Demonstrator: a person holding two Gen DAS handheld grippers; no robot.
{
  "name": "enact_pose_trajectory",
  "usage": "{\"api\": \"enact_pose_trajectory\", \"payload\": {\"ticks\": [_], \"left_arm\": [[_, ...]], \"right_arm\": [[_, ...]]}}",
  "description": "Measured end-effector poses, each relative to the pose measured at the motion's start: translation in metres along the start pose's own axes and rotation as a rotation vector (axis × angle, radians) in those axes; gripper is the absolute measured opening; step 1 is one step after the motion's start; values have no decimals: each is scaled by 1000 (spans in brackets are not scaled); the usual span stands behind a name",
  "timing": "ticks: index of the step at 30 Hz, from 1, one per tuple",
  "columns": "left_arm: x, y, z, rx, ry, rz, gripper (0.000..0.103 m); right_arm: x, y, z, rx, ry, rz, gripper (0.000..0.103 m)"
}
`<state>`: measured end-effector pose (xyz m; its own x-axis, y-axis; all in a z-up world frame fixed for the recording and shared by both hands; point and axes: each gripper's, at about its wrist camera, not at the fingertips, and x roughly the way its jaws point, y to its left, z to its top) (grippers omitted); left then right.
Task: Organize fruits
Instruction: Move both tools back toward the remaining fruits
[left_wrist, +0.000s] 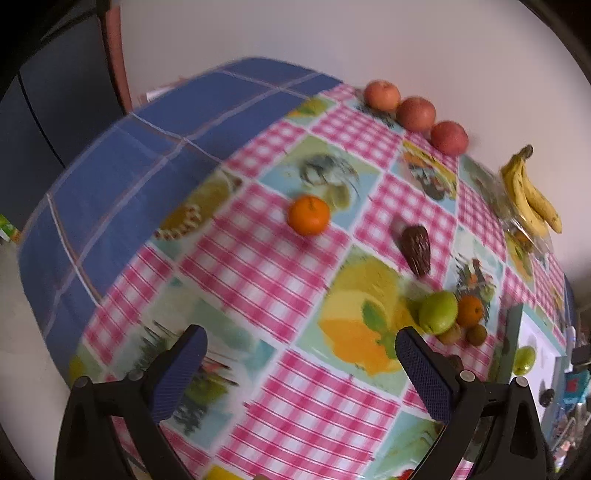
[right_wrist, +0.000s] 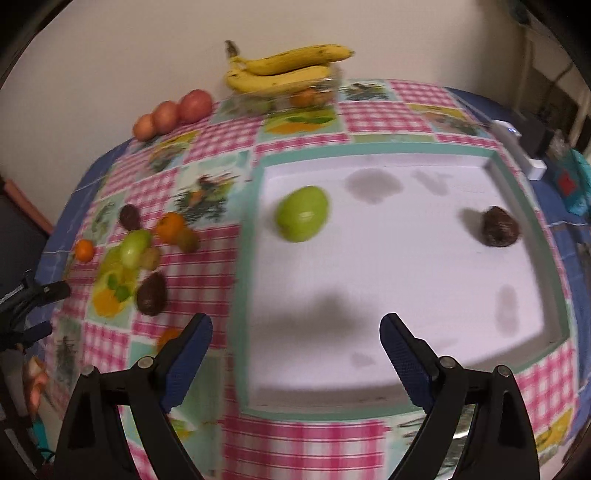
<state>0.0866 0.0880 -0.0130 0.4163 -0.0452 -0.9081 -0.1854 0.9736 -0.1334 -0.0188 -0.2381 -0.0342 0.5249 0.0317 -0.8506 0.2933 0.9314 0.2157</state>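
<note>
My right gripper (right_wrist: 295, 334) hangs open and empty over the near left part of a white tray (right_wrist: 406, 314) with a green rim. On the tray lie a green apple (right_wrist: 302, 213) and a dark avocado (right_wrist: 499, 226). Left of the tray sits a cluster of fruit: a green apple (right_wrist: 135, 246), an orange (right_wrist: 170, 226), an avocado (right_wrist: 151, 294) and small brown fruits. My left gripper (left_wrist: 301, 341) is open and empty above the cloth, with a tangerine (left_wrist: 308, 215), a dark avocado (left_wrist: 416, 249) and a green apple (left_wrist: 439, 312) ahead of it.
Three red apples (left_wrist: 415, 113) line the wall edge. Bananas (right_wrist: 284, 70) rest on a clear container of fruit at the back. The left gripper's arm (right_wrist: 33, 295) shows at the left edge of the right wrist view. A white device (right_wrist: 521, 147) stands right of the tray.
</note>
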Motion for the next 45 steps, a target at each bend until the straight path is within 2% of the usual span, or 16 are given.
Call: {"api": "enact_pose_trajectory", "payload": {"ticks": [6,16,23,26,27,31,35,37,40,45], "left_arm": [[-10,14,9,-8,-66,5,103],[-13,27,17,-17,-99,-1,103],[-11,-6,9,99,-65,-56,103],[-8,-19,4,147,-63,-38,103],[-6,-22,2,155,-59,-36,103],[4,-30,-4,174,-16,-28,103],[17,-33,-10,170,34,-24,103],[24,-33,-13,158,68,-26,103],[35,-35,-17,160,109,4,103],[47,-34,-22,164,133,60,103]], "right_arm": [[-8,30,5,-86,-45,42,92],[-21,59,8,-126,-93,109,92],[-17,72,7,-144,-77,125,92],[-13,77,7,-148,-62,134,92],[-13,78,7,-150,-59,133,91],[-8,82,5,-167,-37,131,75],[0,82,2,-174,3,102,72],[7,79,0,-167,33,98,65],[18,77,-3,-160,76,95,61],[31,78,-8,-170,127,93,52]]}}
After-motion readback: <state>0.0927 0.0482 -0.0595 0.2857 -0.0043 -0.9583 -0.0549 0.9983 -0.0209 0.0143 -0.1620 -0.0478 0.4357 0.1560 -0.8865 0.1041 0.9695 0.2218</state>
